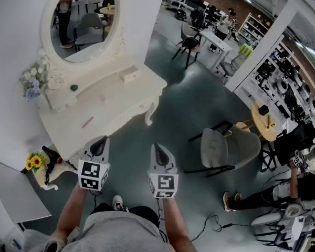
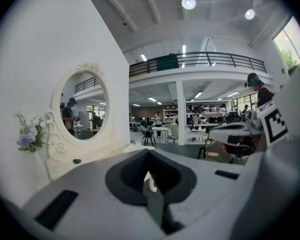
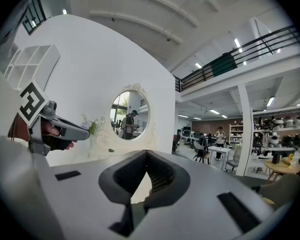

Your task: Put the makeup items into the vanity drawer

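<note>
The white vanity (image 1: 127, 103) with its oval mirror (image 1: 84, 20) stands at the upper left of the head view. A pink stick (image 1: 87, 122) lies near the front of its top, and a small green item (image 1: 73, 87) rests on the raised shelf by the mirror. A small drawer (image 1: 130, 74) juts out of that shelf at the right. My left gripper (image 1: 99, 142) and right gripper (image 1: 158, 151) hover side by side over the floor, short of the vanity's front edge. Both are shut and empty. The left gripper (image 2: 151, 184) and right gripper (image 3: 145, 194) views show the vanity ahead.
A vase of pale flowers (image 1: 31, 83) sits at the vanity's left end. Sunflowers (image 1: 35, 161) and a black hair dryer (image 1: 51, 159) are on a low stand at the left. A grey chair (image 1: 223, 148) stands to the right, with cables (image 1: 210, 224) on the floor and a person's legs (image 1: 252, 198) beyond.
</note>
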Action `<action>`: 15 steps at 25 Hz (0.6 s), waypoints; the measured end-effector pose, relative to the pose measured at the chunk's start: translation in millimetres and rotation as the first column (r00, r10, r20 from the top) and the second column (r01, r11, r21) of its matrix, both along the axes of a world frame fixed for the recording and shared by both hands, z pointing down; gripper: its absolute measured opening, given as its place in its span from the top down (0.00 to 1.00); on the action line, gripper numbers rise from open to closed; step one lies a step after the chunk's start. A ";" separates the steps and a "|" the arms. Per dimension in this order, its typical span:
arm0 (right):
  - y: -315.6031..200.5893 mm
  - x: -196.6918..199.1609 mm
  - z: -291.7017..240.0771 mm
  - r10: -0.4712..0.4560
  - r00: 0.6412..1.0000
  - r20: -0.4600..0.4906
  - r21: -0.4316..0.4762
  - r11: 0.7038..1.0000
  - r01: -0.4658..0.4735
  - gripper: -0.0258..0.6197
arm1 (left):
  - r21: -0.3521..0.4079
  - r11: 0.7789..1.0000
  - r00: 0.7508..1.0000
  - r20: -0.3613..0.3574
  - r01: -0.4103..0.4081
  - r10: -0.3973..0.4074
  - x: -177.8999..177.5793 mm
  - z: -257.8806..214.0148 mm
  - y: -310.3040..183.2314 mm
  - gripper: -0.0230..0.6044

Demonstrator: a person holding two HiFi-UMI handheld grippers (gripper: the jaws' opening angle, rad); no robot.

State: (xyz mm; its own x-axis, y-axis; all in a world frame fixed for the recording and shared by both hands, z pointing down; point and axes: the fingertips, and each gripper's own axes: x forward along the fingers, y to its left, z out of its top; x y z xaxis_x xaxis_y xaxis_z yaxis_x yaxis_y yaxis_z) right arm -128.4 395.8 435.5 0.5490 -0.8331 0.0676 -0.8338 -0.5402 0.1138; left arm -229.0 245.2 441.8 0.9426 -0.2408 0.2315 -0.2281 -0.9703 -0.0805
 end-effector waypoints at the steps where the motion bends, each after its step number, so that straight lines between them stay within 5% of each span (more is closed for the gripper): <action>1: -1.2 -1.3 -0.1 -0.002 1.000 -0.002 0.001 1.000 0.002 0.94 | 0.000 1.000 1.000 -0.001 0.000 0.000 -0.6 -0.2 -1.7 0.96; 15: -22.6 -15.5 1.6 -0.017 1.000 -0.009 -0.017 1.000 0.017 0.94 | 0.005 1.000 1.000 -0.020 0.001 -0.001 -12.1 -2.0 -20.5 0.96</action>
